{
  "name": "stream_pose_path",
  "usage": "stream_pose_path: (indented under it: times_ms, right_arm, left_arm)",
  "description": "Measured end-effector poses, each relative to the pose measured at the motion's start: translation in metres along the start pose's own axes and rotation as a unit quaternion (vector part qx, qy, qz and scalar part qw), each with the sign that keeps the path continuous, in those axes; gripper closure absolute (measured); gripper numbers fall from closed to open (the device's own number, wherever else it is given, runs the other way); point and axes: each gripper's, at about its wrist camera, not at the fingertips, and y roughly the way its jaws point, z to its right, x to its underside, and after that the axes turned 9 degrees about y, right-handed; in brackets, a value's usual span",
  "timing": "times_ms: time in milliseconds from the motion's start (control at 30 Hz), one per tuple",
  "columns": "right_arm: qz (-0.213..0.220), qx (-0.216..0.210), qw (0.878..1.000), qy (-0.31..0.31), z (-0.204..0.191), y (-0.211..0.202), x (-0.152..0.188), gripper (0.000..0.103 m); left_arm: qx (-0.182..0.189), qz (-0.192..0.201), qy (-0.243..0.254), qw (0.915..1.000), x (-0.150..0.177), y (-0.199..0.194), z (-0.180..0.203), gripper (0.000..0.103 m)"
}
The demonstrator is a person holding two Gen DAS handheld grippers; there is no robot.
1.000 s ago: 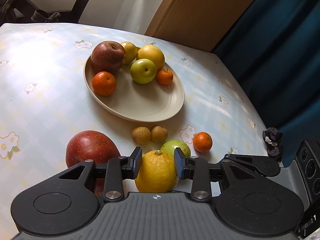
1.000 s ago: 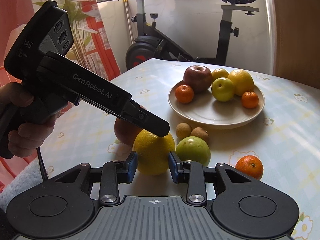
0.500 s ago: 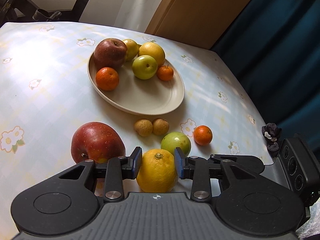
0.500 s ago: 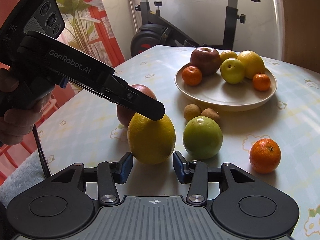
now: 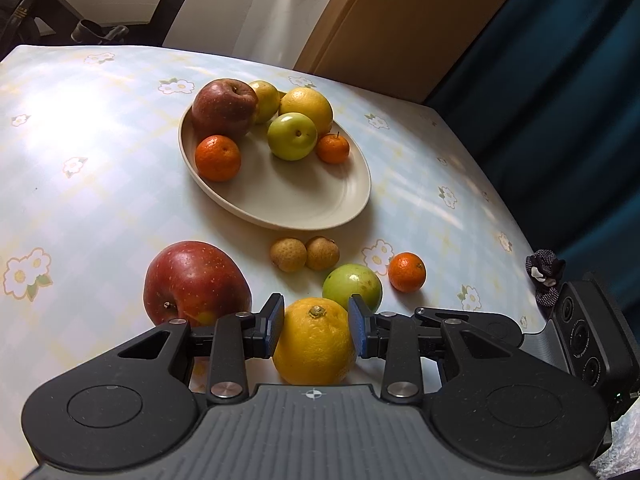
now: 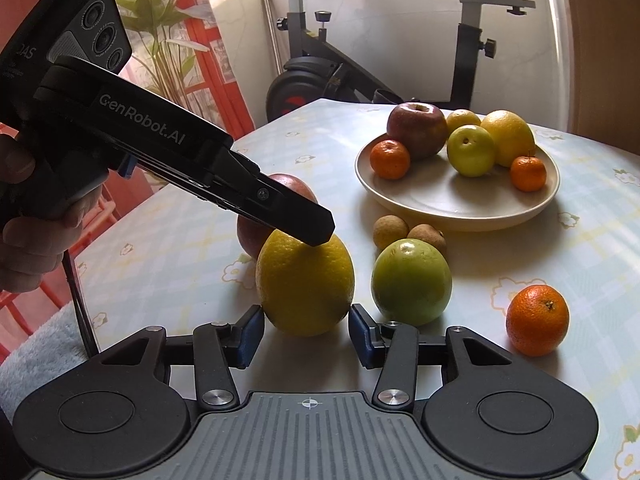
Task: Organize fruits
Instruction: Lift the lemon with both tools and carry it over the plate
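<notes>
A large yellow citrus fruit (image 5: 316,344) stands on the flowered tablecloth, and my left gripper (image 5: 316,322) is shut on its upper half. From the other side my right gripper (image 6: 307,332) has its jaws opening; the pads flank the base of the yellow citrus fruit (image 6: 306,284) without pressing on it. A beige plate (image 5: 280,220) further back holds several fruits: a red apple, citrus, a green fruit and tangerines. Loose on the cloth lie a red apple (image 5: 196,280), a green fruit (image 5: 352,286), a tangerine (image 5: 407,272) and two small brown fruits (image 5: 304,254).
A hand (image 6: 28,232) holds the left gripper's black body at the left of the right wrist view. An exercise bike (image 6: 320,68) and a plant stand beyond the table's far edge. A dark blue curtain (image 5: 560,100) hangs past the right edge.
The right gripper's jaws have widened and let go of the yellow citrus fruit. The left gripper keeps its hold, and the fruit stays where it was.
</notes>
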Motion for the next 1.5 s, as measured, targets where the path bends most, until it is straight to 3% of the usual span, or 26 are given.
stream_pose_path:
  times_ms: [200,567,867,1500]
  right_arm:
    - [0.02,-0.004,1.0,-0.011,-0.004,-0.016,-0.008,0.06]
    - [0.03,0.006,0.999,-0.036,0.012,-0.029,-0.072,0.06]
    - [-0.002,0.02,0.999,-0.046,0.039,0.003,-0.107,0.06]
    - [-0.044,0.011,0.999,-0.005,0.08,0.063,-0.115,0.06]
  left_arm:
    - [0.006,0.025,-0.003,0.9997,-0.005,-0.014,0.003,0.066]
    - [0.003,0.075,0.002,0.9972,-0.058,-0.02,0.012,0.066]
    - [-0.011,0.057,0.012,0.9982,-0.094,0.009,-0.001,0.066]
    - [-0.029,0.02,-0.03,0.9989,-0.107,0.059,-0.044,0.067]
